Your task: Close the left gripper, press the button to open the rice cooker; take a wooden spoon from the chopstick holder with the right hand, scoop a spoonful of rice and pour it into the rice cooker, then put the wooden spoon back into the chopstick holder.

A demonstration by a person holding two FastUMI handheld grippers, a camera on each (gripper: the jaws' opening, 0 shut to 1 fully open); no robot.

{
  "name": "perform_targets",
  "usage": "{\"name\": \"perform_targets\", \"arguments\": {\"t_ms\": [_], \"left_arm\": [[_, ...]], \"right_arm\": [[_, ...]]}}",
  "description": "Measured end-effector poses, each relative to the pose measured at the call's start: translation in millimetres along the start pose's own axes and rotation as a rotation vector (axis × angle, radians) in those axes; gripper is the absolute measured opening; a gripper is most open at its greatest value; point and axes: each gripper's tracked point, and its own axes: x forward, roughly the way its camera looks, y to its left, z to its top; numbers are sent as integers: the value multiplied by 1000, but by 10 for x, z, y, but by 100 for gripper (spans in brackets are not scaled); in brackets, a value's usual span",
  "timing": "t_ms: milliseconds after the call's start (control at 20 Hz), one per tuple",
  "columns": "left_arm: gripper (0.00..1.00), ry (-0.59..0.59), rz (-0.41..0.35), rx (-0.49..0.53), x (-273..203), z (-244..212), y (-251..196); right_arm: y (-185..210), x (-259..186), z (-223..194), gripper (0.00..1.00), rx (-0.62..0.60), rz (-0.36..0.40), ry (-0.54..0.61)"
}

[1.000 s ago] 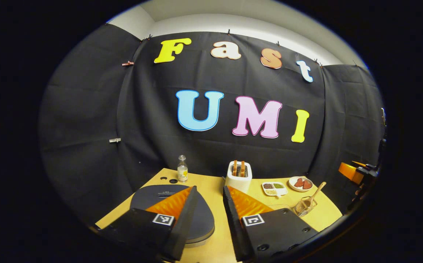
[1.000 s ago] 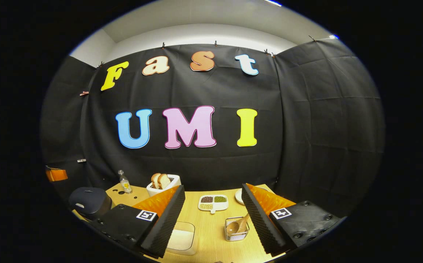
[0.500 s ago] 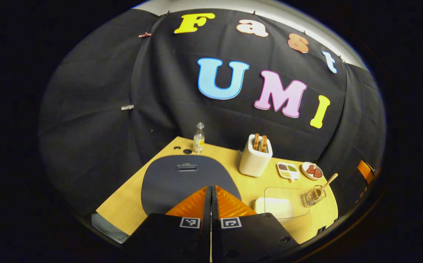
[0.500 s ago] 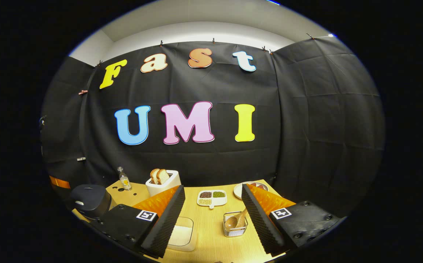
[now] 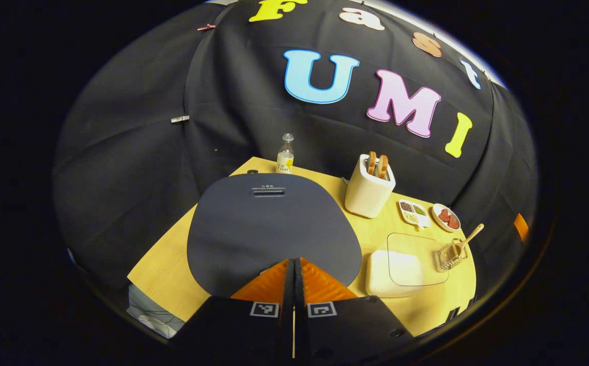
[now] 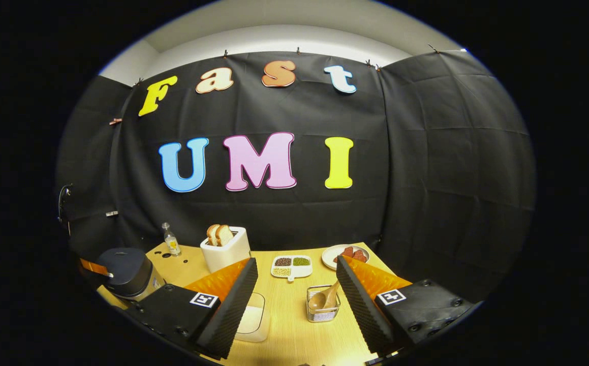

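Booth: black cloth wall behind a light wood table (image 5: 172, 264), same spot as before.

Left gripper view, change: my left gripper (image 5: 294, 264) had snapped together from wide apart a second earlier, and I'd tipped it down over the rice cooker (image 5: 274, 229), lid still down. I figured step one was done, press next.

Left gripper view, hidden: the button sat somewhere under my fingertips, couldn't pick it out.

Right gripper view, change: barely any. My right gripper (image 6: 294, 292) hung spread apart, empty, wooden spoon (image 6: 324, 300) still in the chopstick holder (image 6: 323, 315) just ahead.

Right gripper view, hard to see: rice tub (image 6: 253, 320) half blocked by my finger.
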Motion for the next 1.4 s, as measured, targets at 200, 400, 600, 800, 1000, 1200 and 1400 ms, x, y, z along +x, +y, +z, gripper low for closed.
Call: {"name": "perform_targets", "arguments": {"t_ms": [200, 400, 600, 800, 1000, 1200, 1400], "left_arm": [[7, -11, 12, 24, 1, -29, -19], [7, -17, 23, 48, 32, -59, -6], [7, -47, 20, -37, -25, 3, 2], [6, -178, 57, -24, -214, 337, -64], [7, -439, 163, 68, -751, 1236, -156], [8, -525, 143, 53, -967, 1502, -443], [10, -540, 57, 39, -1011, 1427, -758]], "right_arm": [[-25, -17, -55, 98, -14, 1, 15], [-29, 1, -94, 98, -9, 7, 29], [-34, 19, -112, 98, -1, 13, 31], [-99, 66, -132, 98, 19, 4, 36], [-163, 129, -177, 98, 41, -1, 50], [-292, 267, -179, 98, 58, -16, 50], [-460, 481, -215, 98, 84, -37, 59]]}}
